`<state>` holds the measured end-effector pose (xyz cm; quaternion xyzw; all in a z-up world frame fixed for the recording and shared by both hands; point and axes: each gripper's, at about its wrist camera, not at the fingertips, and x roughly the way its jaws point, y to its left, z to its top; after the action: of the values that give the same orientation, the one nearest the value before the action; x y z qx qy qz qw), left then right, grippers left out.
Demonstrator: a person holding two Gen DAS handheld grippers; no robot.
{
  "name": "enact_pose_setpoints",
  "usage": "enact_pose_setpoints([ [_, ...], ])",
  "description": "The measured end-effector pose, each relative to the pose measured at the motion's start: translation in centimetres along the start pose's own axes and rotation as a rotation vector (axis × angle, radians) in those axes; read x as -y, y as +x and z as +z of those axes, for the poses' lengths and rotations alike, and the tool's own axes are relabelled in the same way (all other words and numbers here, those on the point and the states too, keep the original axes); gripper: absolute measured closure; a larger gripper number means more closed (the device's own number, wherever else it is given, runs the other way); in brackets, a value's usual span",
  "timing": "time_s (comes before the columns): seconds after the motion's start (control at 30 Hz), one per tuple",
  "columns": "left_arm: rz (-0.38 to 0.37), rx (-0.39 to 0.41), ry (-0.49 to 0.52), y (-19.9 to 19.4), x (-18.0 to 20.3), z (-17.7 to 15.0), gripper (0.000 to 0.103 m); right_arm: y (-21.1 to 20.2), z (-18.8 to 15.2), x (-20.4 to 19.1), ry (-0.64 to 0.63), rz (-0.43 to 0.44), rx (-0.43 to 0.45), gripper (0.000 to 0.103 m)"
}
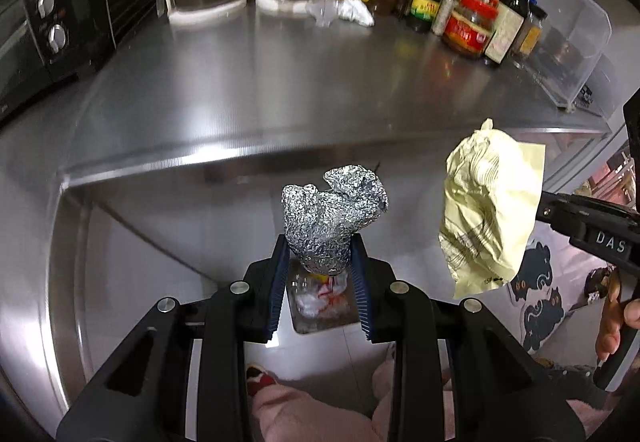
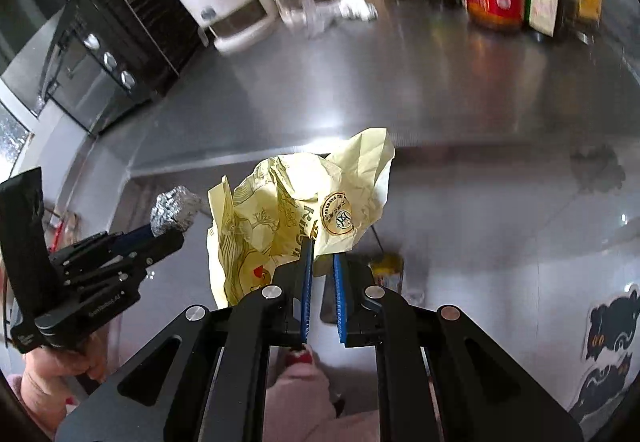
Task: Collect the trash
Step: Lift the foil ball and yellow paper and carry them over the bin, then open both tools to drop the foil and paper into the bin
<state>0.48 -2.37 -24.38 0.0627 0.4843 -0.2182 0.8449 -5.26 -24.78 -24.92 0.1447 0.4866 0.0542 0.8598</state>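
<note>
Out past the front edge of the steel counter (image 1: 280, 90), both grippers are off the worktop: the left gripper (image 1: 320, 258) is clamped on a crinkly foil ball (image 1: 334, 214), the right gripper (image 2: 320, 266) pinches a crumpled pale-yellow paper wrapper (image 2: 296, 210). Directly below the left fingers sits what looks like a bin (image 1: 320, 306) (already some trash in it), so I'd guess foil drops first. More scrunched white paper (image 1: 354, 12) waits back by the jars (image 1: 468, 24).
</note>
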Motion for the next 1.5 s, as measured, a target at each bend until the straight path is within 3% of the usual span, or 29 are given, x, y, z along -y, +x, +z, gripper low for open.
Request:
enact_pose_setpoints([
  [0.27, -0.017, -0.108, -0.034, 4.1, -0.3, -3.3, 0.074, 5.4, -3.6, 1.5, 0.040, -0.053, -0.118, 0.092],
  [0.57, -0.011, -0.270, -0.058, 11.9, -0.8, -6.2, 0.074, 11.9, -5.1, 3.3, 0.068, -0.128, -0.190, 0.092],
  [1.0, -0.004, -0.358, -0.091, 20.7, -2.6, -6.4, 0.075, 20.9, -5.7, 5.4, 0.143, -0.148, -0.309, 0.091],
  [1.5, 0.002, -0.386, -0.096, 22.1, -2.9, -6.1, 0.075, 24.5, -5.1, 5.2, 0.152, -0.175, -0.387, 0.088],
])
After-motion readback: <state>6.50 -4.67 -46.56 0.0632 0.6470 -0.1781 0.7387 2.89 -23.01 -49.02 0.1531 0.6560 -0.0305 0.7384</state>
